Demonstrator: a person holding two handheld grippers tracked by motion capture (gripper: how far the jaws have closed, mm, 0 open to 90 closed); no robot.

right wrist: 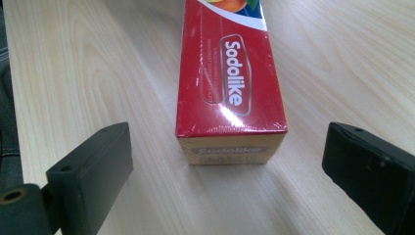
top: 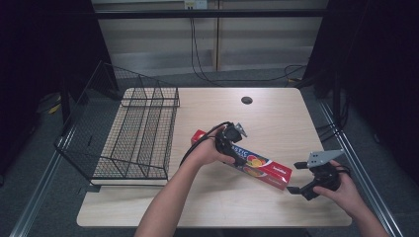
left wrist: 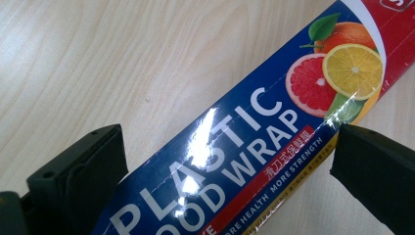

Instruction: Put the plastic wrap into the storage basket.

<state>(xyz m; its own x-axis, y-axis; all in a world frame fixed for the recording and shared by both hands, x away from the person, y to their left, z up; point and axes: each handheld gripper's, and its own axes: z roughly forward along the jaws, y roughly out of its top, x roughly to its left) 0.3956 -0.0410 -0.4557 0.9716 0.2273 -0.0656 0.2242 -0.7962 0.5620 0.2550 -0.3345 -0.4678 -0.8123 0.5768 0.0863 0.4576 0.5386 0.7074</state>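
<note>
The left gripper (top: 236,148) hangs released over the plastic wrap box (top: 267,170), mid-bench (top: 276,118). The right gripper (top: 295,177) (also released) faces the box's end; wire rack (top: 138,133) stands left.

The left claw (left wrist: 227,161) stands wide over the plastic wrap box (left wrist: 254,132) on the table (left wrist: 98,58).

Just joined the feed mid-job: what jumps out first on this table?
The long red-and-blue plastic food wrap box lies diagonally at mid-table. The left hand-held gripper hangs over its middle, jaws open astride it without pressing; the right hand-held gripper faces its near red end, open and apart from it. A black wire rack stands at the table's left edge.
</note>
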